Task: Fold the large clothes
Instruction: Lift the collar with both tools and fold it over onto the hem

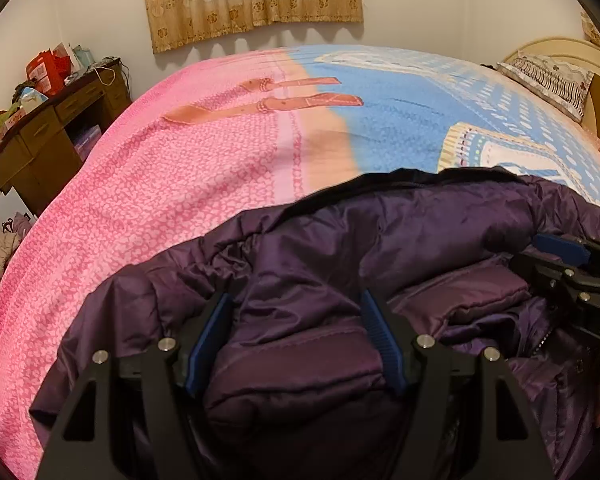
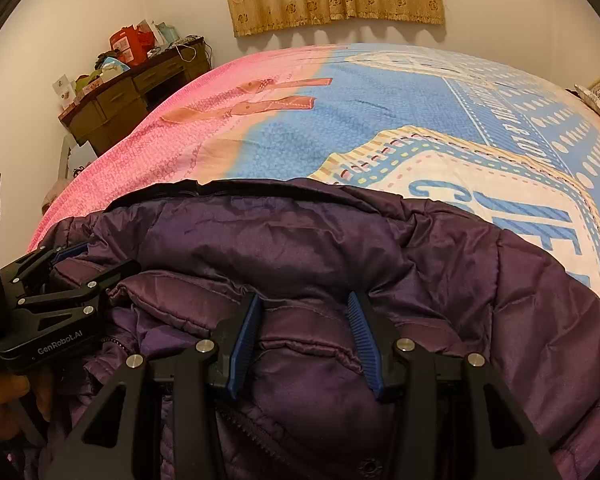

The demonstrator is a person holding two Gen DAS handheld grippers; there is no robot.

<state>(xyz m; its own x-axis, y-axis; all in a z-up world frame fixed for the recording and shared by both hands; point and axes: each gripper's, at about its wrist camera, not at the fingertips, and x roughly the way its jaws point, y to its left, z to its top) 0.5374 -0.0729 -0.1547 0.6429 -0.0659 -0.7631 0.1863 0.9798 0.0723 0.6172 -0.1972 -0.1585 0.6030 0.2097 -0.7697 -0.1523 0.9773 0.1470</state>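
A dark purple puffer jacket (image 1: 420, 232) lies bunched on the near part of the bed, with its black zipper edge along the far side. In the left wrist view my left gripper (image 1: 296, 300) points down onto it. Its jaws stand wide around a puffy fold, and the blue pads do not visibly squeeze it. My right gripper (image 2: 304, 300) has its pads closed on a thick fold of the jacket (image 2: 300, 232), and the fabric puckers between them. Each gripper shows in the other's view: the right gripper (image 1: 552, 248) at the right edge, the left gripper (image 2: 72, 264) at the left edge.
The bed cover (image 1: 180, 184) is pink on the left and blue and white on the right. A brown desk (image 1: 48, 140) piled with boxes stands by the far left wall. A pillow (image 1: 548, 76) and headboard are at far right. A hand (image 2: 4, 400) holds the left gripper.
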